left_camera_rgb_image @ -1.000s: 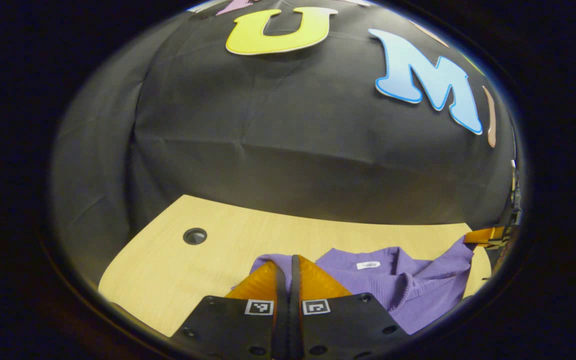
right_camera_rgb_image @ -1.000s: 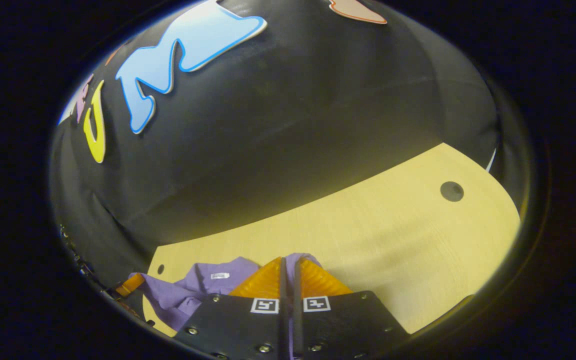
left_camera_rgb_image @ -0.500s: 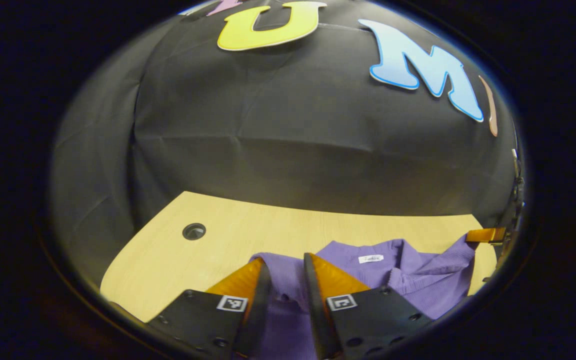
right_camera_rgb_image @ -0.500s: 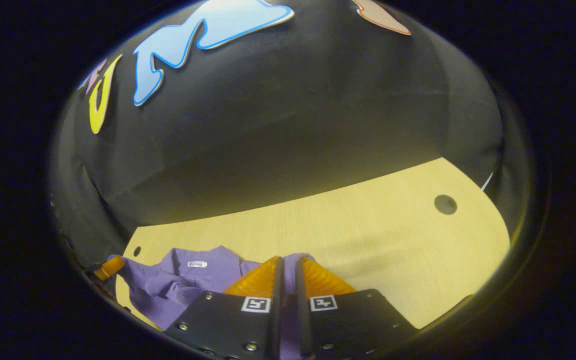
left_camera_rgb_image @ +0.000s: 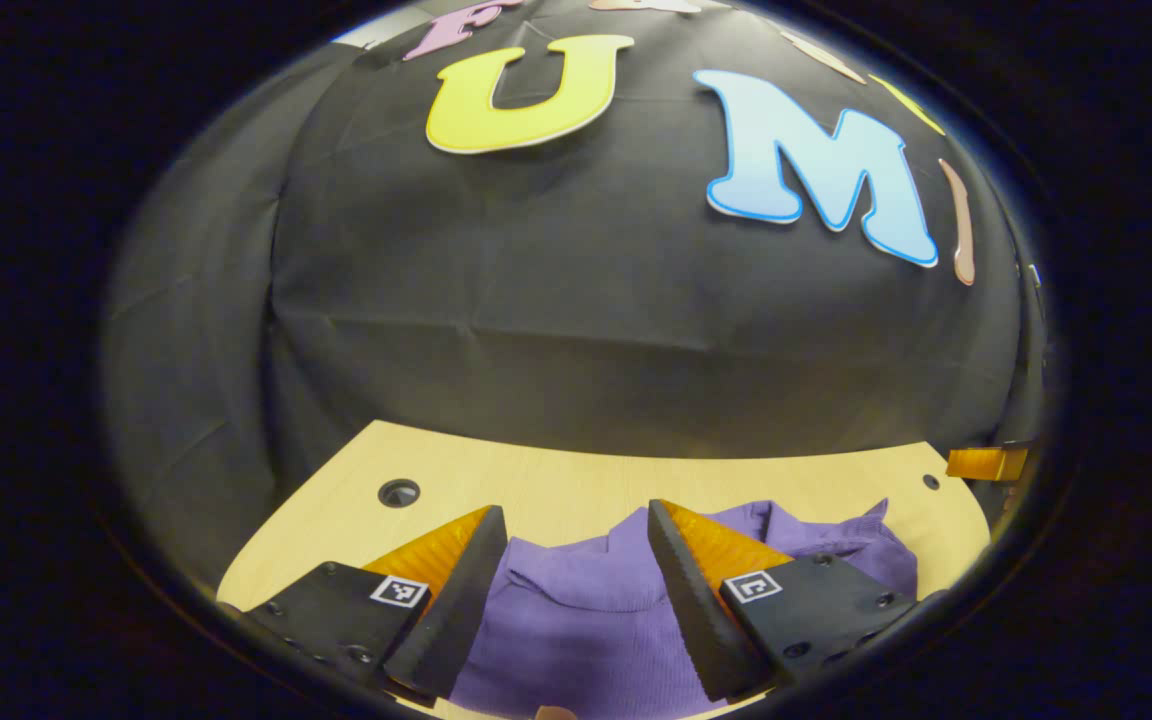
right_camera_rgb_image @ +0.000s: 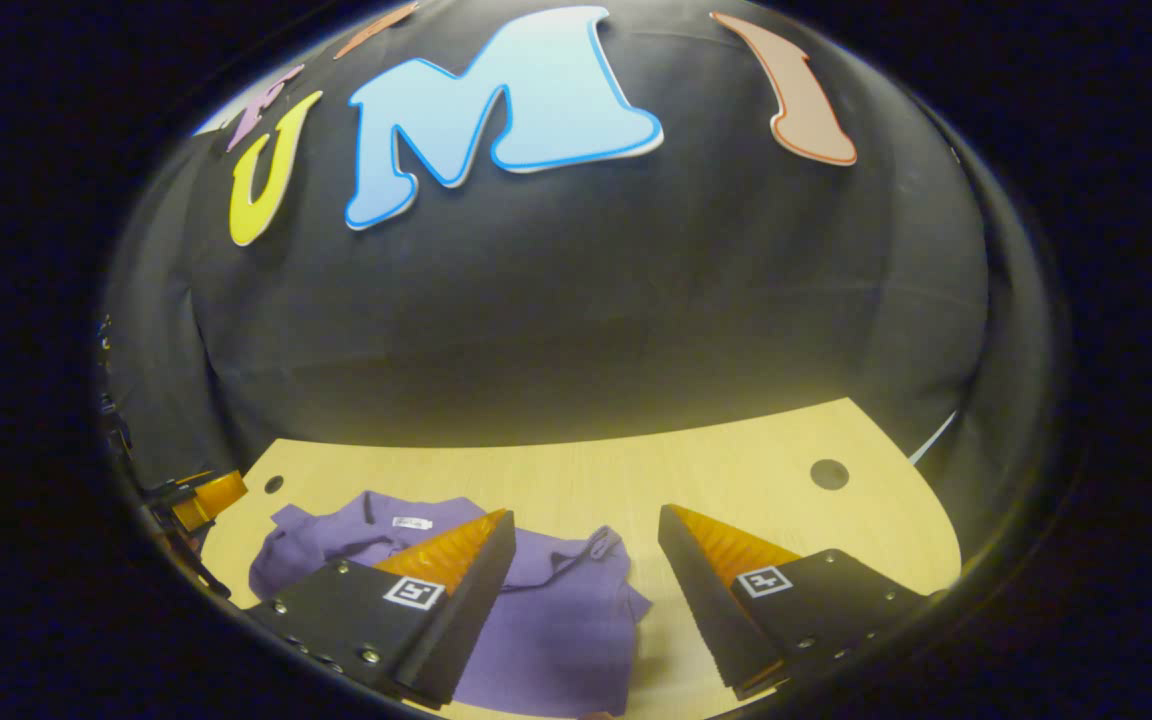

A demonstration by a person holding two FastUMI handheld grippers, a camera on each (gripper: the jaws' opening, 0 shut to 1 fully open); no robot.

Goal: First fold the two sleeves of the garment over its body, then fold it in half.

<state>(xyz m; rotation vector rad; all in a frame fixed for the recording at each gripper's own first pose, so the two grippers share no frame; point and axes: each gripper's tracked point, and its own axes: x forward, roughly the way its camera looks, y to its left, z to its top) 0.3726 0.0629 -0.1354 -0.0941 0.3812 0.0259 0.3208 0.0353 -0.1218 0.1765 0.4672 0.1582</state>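
The purple knit garment [left_camera_rgb_image: 586,610] lies bunched on the light wood table [left_camera_rgb_image: 556,480], beneath and just beyond my left gripper [left_camera_rgb_image: 571,512]. That gripper is open, its fingers apart above the cloth and holding nothing. In the right gripper view the garment [right_camera_rgb_image: 556,620] spreads to the left, its collar with a white label [right_camera_rgb_image: 411,522] at the far side. My right gripper [right_camera_rgb_image: 586,515] is open too, above the garment's right edge. Each gripper shows small at the other view's rim: the right gripper [left_camera_rgb_image: 986,463], the left gripper [right_camera_rgb_image: 206,495].
The table has a round cable hole [left_camera_rgb_image: 398,492] at the far left and another cable hole [right_camera_rgb_image: 828,473] at the far right. Black cloth walls the booth right behind the table's far edge. Bare wood [right_camera_rgb_image: 736,480] lies right of the garment.
Both grippers were shut on the garment's edge a second ago. The left opened first, then the right, and the cloth has dropped onto the table. Both have pulled back a little.
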